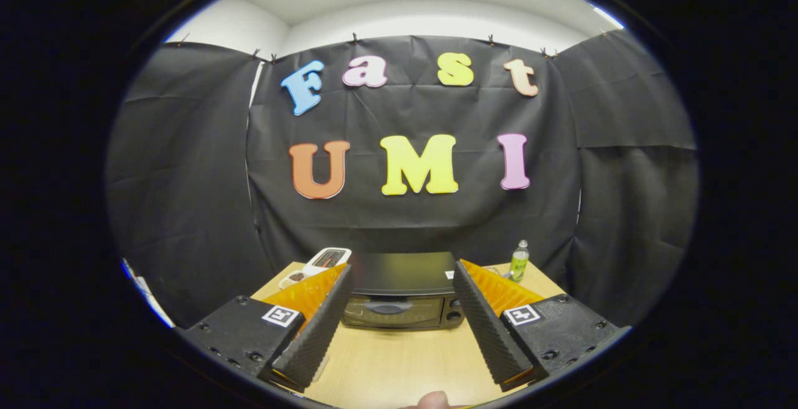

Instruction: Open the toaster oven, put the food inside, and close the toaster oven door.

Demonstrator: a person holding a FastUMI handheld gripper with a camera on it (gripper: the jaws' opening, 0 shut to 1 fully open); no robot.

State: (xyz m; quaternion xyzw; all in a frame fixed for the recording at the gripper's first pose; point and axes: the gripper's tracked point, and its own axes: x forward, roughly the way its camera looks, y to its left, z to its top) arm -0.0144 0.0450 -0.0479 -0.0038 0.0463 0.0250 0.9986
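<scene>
Gripper (402, 284) fingers apart, empty. Toaster oven (402, 297) ahead, door shut; I'd grab stiff handle (388, 307), prob hinged.

A single fisheye view rides on the gripper (402, 281) and looks forward along its two spread fingers, which sit at the lower centre of the frame. It faces the toaster oven (402, 293) from some way back across the table (399, 365), the booth wall filling the frame above.
</scene>
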